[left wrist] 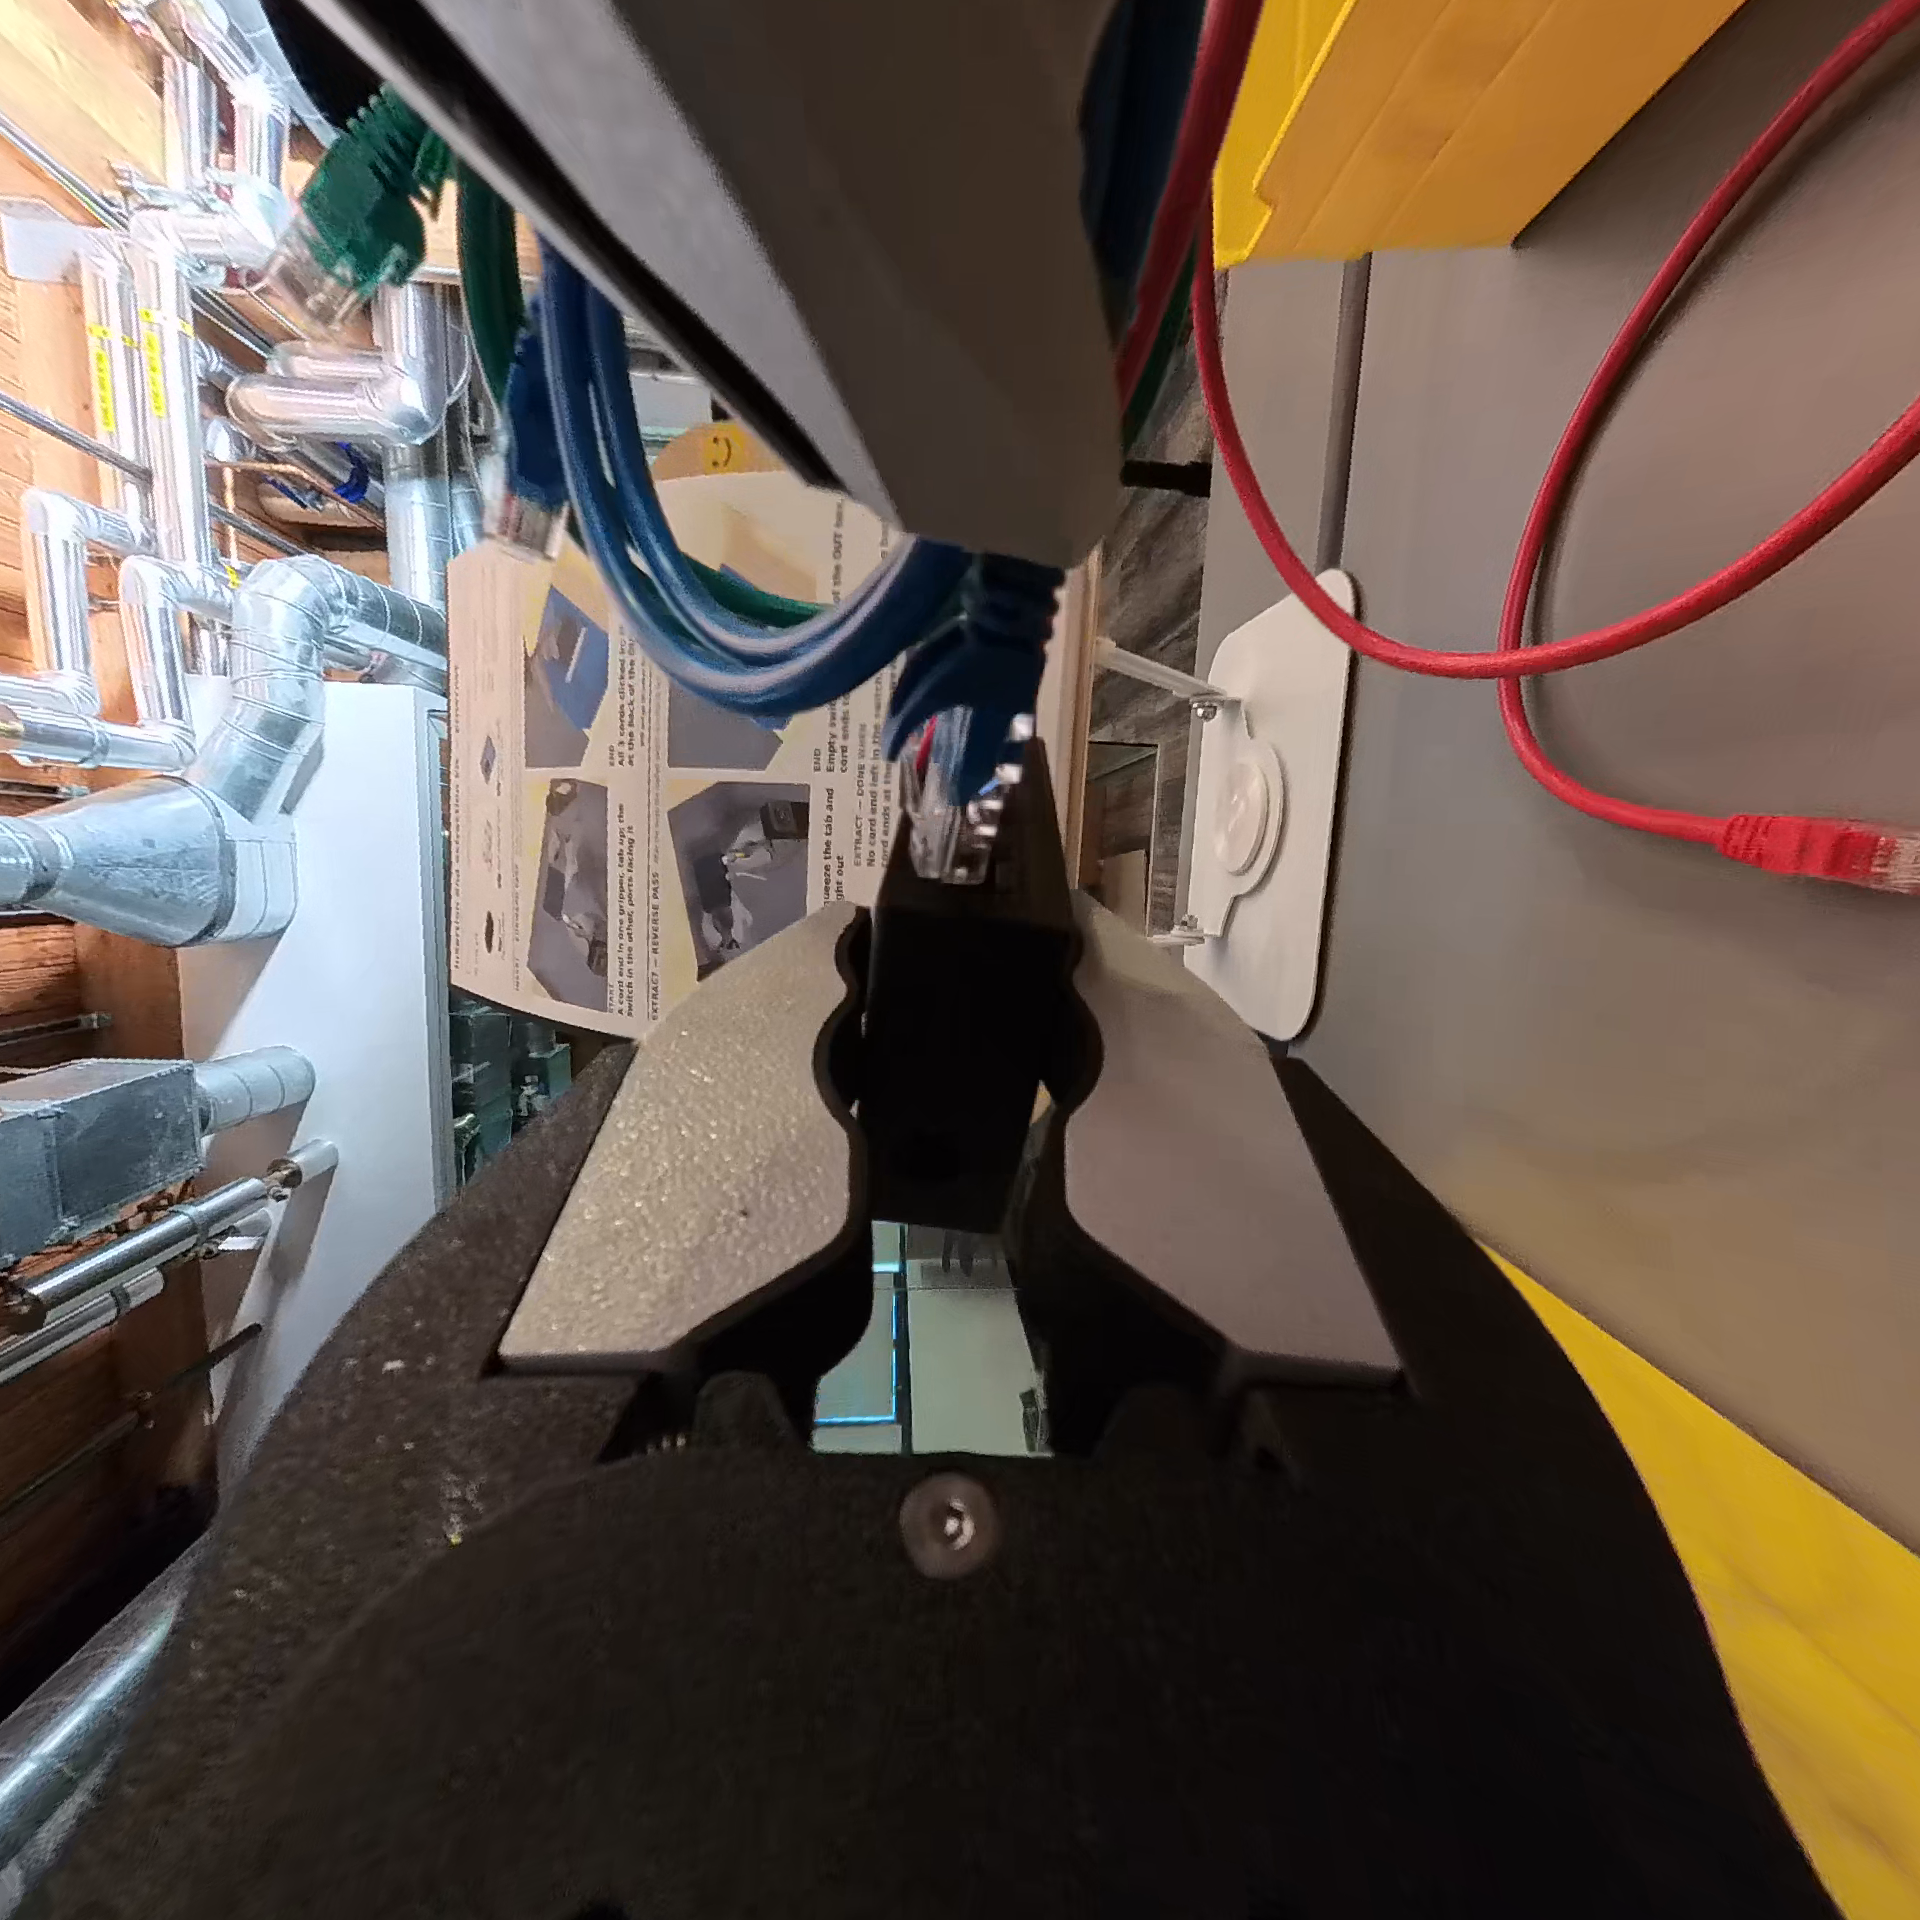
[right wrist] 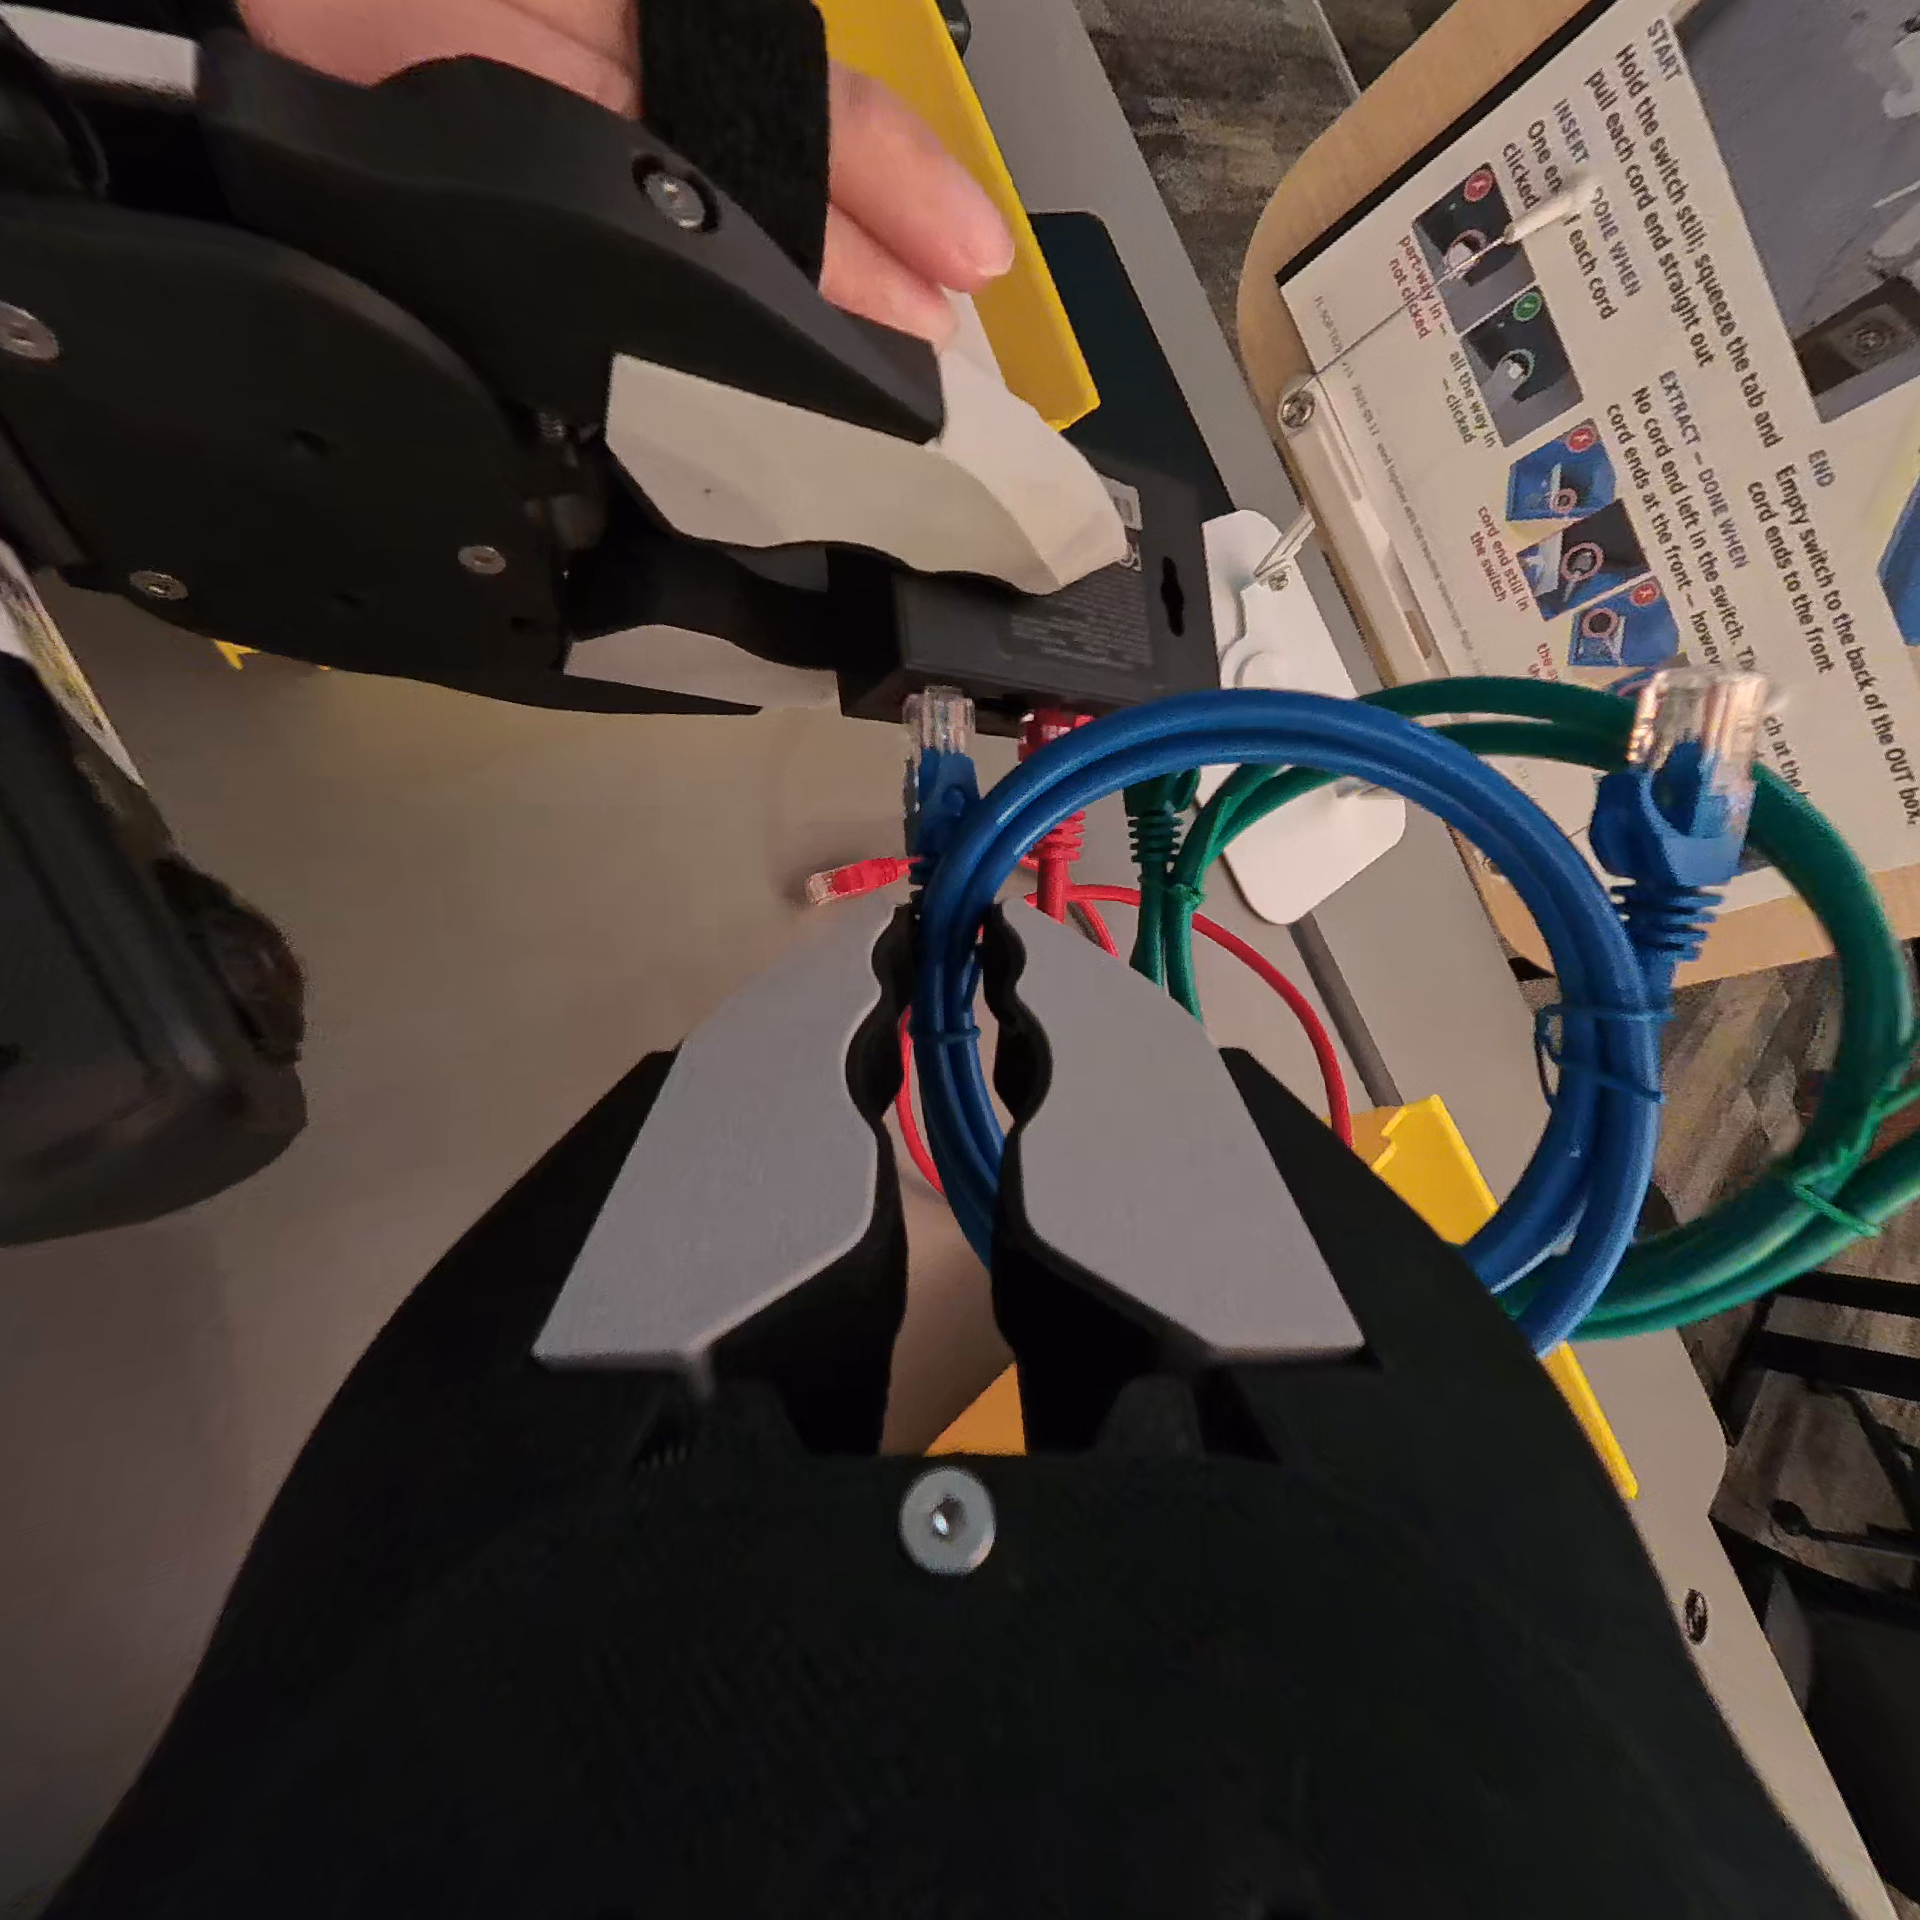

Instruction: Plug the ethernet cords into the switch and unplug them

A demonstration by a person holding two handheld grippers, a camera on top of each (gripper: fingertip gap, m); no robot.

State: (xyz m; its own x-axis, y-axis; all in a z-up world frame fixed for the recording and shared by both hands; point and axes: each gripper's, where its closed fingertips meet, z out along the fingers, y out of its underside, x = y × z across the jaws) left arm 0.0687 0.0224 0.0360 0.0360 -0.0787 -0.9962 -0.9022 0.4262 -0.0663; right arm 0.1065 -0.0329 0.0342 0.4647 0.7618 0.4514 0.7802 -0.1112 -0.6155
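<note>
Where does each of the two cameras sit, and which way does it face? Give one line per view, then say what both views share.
Left wrist view: on the left gripper, looking along its fingers shut on the switch; the right gripper's underside looms above.
Right wrist view: on the right gripper, facing the switch, shut on the blue cord; the left gripper and a hand show.
Shared: switch, blue, green and red cords, instruction sheet.

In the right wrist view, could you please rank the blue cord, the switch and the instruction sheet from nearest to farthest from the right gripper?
1. Blue cord: gripped between the right gripper fingers.
2. Switch: just beyond the fingertips, held by the left gripper.
3. Instruction sheet: upper right, on its board.
</note>
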